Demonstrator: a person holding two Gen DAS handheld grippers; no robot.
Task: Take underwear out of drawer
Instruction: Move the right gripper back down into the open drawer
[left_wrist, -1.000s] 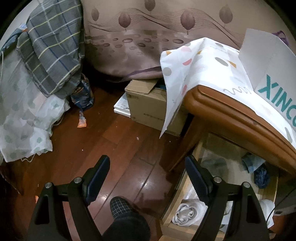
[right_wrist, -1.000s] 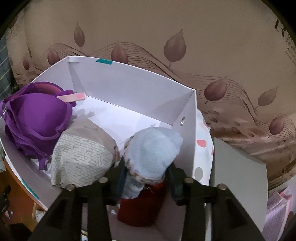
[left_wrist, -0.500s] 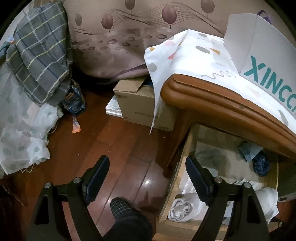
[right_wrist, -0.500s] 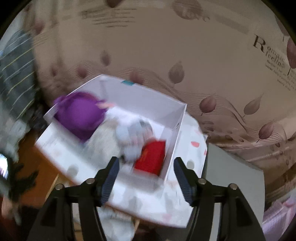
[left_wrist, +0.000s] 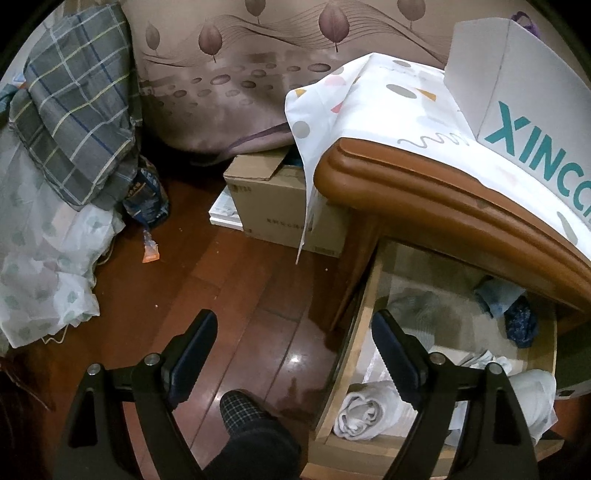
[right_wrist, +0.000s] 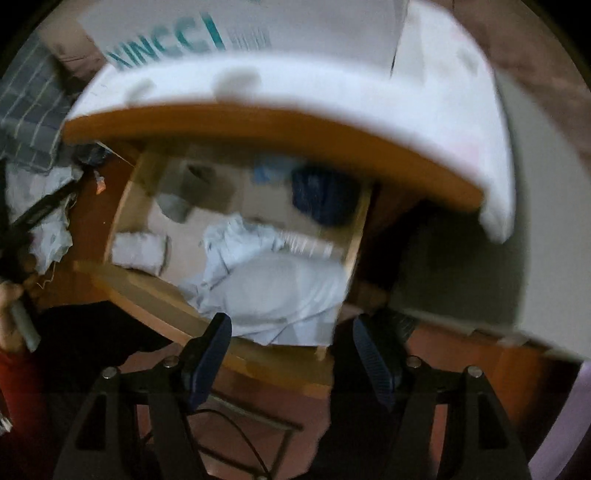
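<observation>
Hanging over the pulled-out drawer (right_wrist: 354, 236), the right gripper (right_wrist: 291, 354) is opening, nothing between its jaws; pale underwear (right_wrist: 273, 280) lies heaped against the drawer's front edge. Left gripper (left_wrist: 295, 354) wide apart, empty, above bare floor (left_wrist: 236, 295) beside the drawer's side rail.

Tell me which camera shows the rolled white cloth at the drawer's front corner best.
The left wrist view: the rolled white cloth is sharp there, its coil visible beside the drawer wall, partly behind one finger. The right wrist view shows it only as a blurred pale bundle in the drawer's corner.
</observation>
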